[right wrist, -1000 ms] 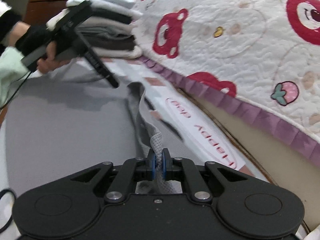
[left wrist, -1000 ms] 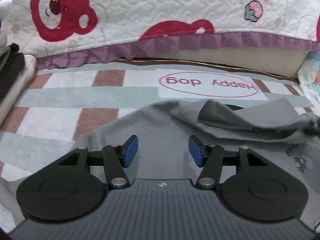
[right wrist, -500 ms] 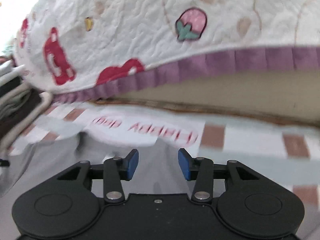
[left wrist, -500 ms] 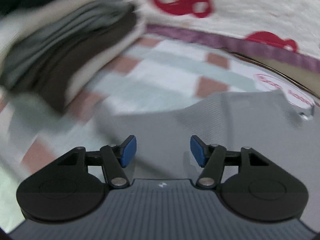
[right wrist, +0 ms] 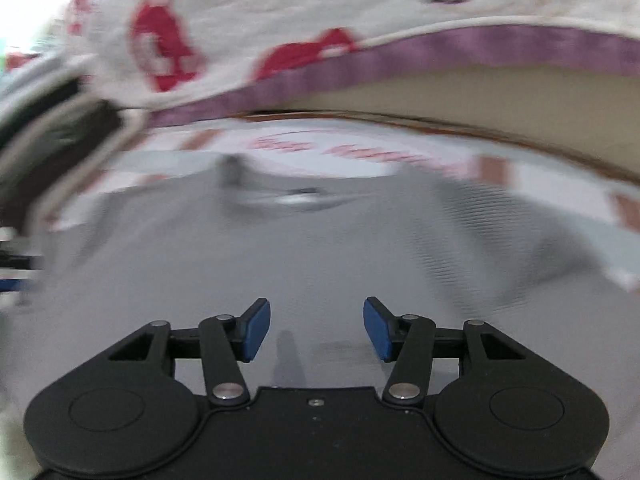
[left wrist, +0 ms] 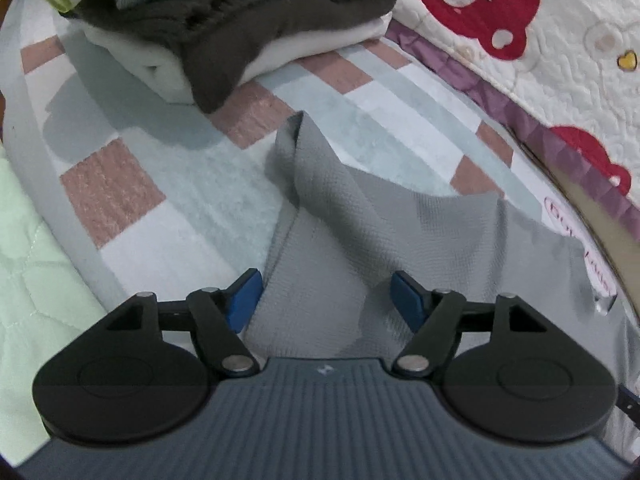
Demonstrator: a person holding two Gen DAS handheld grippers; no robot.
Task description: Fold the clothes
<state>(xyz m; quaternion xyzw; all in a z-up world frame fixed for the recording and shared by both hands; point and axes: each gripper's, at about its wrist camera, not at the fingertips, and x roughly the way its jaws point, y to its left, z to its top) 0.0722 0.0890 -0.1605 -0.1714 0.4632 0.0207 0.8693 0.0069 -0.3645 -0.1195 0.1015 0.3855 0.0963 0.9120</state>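
A grey knit garment [left wrist: 400, 232] lies on the checked mat [left wrist: 168, 184], one sleeve bunched into a ridge that points toward the pile of folded clothes. My left gripper [left wrist: 326, 300] hovers open just over the garment's left edge, nothing between its blue pads. In the right wrist view the same grey garment [right wrist: 304, 264] spreads flat and blurred below my right gripper [right wrist: 316, 328], which is open and empty.
A stack of folded clothes [left wrist: 240, 20], white, dark brown and grey-green, sits at the back left of the mat. A quilted bear-print blanket with a purple frill [left wrist: 560, 60] hangs along the right. A pale green quilt [left wrist: 24, 280] borders the mat's left edge.
The right gripper let go of the grey fabric it was pinching and now stands open over the garment. The left gripper swung left toward the bunched sleeve and the folded stack.
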